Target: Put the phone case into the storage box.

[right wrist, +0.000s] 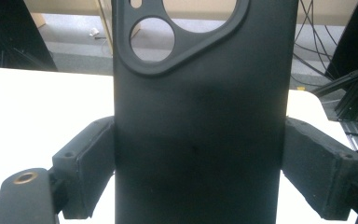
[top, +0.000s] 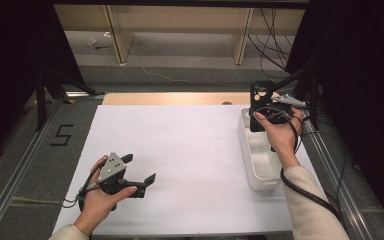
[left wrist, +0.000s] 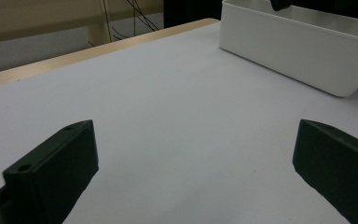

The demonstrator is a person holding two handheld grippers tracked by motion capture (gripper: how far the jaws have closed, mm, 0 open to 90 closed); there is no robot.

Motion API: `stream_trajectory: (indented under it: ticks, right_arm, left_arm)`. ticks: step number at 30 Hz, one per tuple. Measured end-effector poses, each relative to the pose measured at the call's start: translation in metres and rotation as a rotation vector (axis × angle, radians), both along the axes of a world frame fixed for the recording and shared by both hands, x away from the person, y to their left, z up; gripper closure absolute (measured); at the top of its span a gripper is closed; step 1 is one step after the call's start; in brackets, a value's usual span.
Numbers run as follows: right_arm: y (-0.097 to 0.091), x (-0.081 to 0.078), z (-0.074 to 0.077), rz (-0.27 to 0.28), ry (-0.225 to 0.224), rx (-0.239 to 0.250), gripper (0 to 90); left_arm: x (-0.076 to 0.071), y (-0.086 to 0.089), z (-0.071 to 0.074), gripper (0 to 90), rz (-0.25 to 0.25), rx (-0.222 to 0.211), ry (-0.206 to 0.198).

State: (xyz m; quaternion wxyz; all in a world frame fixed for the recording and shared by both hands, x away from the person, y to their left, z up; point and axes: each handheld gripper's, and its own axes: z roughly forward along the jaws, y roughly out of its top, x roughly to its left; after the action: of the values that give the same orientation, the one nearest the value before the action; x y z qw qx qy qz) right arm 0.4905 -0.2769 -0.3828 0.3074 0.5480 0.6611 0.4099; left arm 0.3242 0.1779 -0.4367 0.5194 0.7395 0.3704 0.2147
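With the right tongs [top: 270,116] clamped on the black phone case [top: 261,104], upright at the frame's right above the white bin [top: 252,155], lower it squarely inside before releasing, leaving the wide-open left tongs [top: 141,170] idle on the tabletop [top: 190,150].

Black "5" [top: 61,135] marked on grey floor left of table; nothing else legible.

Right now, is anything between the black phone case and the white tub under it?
Nothing visible. The right claw holds the black phone case upright just above the far end of the white tub, and the tub looks empty there. The left claw rests far off on the table.
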Motion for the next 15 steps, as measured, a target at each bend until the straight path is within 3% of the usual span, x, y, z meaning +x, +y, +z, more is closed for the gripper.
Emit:
stream_trajectory:
  ticks: [15]
  right_arm:
    - [0.0003, 0.0052, -0.0022, -0.012, 0.0, -0.009, 16.4]
  left_arm:
    - [0.0006, 0.0003, -0.0008, 0.0, -0.003, 0.004, 0.001]
